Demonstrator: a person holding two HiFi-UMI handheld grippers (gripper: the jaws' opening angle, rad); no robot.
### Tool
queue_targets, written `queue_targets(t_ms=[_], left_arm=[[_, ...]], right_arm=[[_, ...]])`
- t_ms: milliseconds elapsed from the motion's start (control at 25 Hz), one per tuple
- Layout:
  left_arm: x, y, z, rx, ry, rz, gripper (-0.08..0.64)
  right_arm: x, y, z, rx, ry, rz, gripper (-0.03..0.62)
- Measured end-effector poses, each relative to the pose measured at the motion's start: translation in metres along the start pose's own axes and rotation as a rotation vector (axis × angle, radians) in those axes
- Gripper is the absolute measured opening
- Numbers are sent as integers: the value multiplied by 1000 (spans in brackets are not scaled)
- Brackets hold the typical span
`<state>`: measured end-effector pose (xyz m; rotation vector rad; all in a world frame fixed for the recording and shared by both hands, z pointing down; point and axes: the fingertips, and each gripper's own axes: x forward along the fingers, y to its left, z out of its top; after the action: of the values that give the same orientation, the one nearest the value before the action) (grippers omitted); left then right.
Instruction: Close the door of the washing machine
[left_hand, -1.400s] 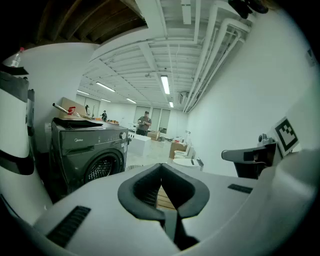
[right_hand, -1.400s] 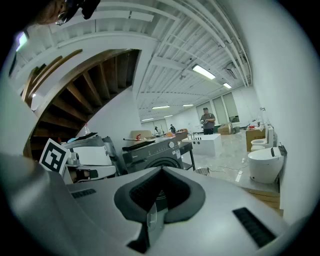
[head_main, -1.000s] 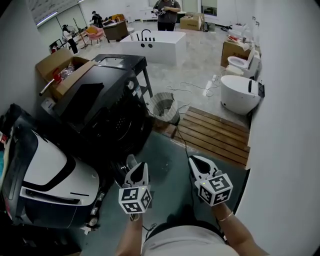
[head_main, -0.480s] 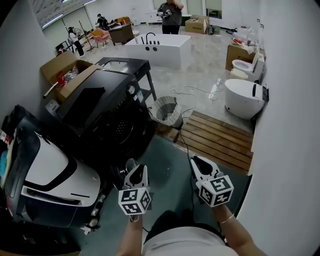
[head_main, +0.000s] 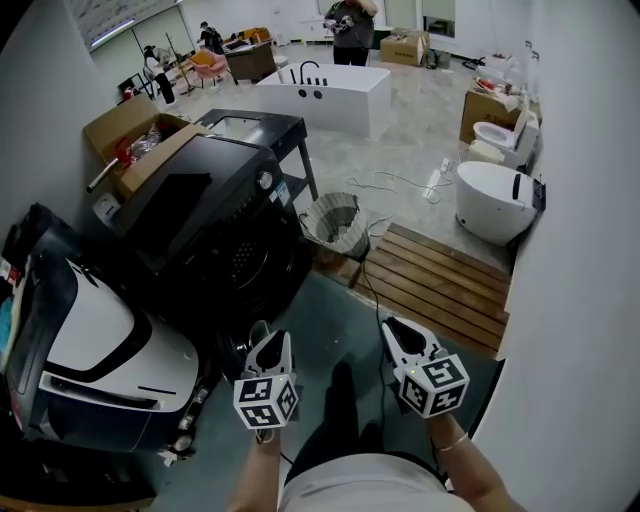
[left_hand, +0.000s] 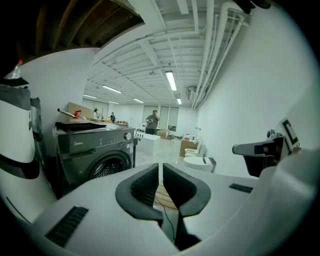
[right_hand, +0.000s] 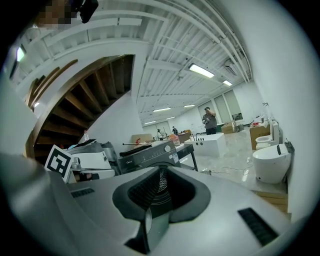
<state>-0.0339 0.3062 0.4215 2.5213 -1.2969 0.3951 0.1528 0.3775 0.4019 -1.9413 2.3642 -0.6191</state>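
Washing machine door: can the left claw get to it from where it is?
Probably yes, with a short move: the left claw hangs just short of the door, and only floor lies between.

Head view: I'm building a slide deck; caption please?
Black washing machine beside a white appliance, basket and wooden platform beyond.

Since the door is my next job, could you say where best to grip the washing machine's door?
Grip the round door at its rim, coming from the front: its face is turned toward us, and no handle or hinge side can be made out.
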Motion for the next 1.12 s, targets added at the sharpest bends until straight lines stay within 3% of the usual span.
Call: queue_targets(t_ms=[280,720,1120], left_arm=[[75,40,16,-12,18,12,31],[204,147,68,-3,47,48,38],[254,228,96,-47,57,115,40]], right_arm=[[71,-31,12,12,30,-8,34],[254,-50,59,23,75,23,34],[364,-39,88,10,102,62,32]])
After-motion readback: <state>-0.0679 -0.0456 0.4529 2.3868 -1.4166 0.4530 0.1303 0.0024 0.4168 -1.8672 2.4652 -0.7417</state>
